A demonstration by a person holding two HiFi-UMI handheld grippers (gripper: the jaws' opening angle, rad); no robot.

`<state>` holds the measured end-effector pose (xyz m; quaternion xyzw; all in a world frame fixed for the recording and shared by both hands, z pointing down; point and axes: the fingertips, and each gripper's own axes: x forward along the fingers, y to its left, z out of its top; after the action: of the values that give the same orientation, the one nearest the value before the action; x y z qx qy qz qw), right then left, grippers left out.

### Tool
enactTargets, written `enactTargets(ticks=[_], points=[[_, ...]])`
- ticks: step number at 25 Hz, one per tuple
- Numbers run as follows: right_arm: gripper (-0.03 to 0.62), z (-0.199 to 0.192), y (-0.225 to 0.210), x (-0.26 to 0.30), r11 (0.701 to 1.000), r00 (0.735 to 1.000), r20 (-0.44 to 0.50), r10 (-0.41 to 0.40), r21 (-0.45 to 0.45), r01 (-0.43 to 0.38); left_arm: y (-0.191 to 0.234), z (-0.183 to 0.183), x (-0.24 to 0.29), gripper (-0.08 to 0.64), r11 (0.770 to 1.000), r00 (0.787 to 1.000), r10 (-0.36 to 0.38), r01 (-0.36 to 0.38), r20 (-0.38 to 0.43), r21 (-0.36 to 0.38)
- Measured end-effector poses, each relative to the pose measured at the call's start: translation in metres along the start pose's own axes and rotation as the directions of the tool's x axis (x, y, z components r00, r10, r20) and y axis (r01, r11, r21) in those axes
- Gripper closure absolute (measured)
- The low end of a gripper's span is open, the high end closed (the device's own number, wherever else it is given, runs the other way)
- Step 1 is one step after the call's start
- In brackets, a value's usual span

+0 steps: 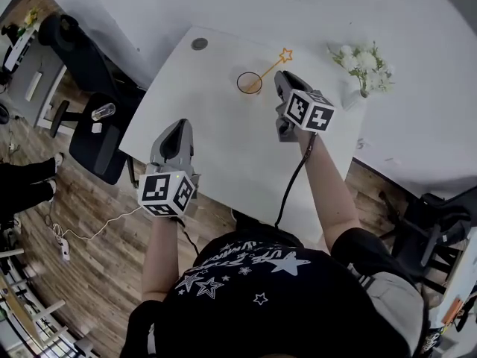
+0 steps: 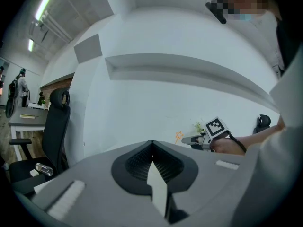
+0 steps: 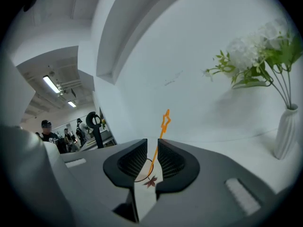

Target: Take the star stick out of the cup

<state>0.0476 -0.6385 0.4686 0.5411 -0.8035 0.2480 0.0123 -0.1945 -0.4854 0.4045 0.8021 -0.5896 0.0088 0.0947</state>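
Plainly the job is barely begun: the stick (image 1: 268, 68) leans in the cup (image 1: 250, 83), upper middle of the head view, my right gripper (image 1: 282, 78) beside it, jaws a slit apart on nothing, my left gripper (image 1: 180, 125) closed, empty, lower left.

The right tool (image 3: 151, 149) has its jaws slightly apart, with the orange star stick (image 3: 164, 120) rising between them from the cup (image 3: 149, 178). A white vase (image 3: 285, 132) of flowers stands on the table (image 3: 241, 148) at right.

Bright, even indoor light with soft shadows (ceiling tubes (image 2: 43, 4) glow), and strong fisheye bending darkens the edges.
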Motion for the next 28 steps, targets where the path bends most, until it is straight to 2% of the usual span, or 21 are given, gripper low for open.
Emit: enactTargets(ticks=[15,28], points=[[0.502,-0.022,-0.012,0.055,1.0,1.0,0.003,-0.022,0.008,0.022,0.019,-0.026,0.031,0.557,0.999,0.997,0.031,-0.033,-0.066,-0.031],[0.551,-0.018,-0.003,0.058,1.0,0.999,0.024,0.024,0.004,-0.024,0.026,-0.034,0.031,0.557,0.998,0.996,0.036,-0.04,-0.081,-0.045]])
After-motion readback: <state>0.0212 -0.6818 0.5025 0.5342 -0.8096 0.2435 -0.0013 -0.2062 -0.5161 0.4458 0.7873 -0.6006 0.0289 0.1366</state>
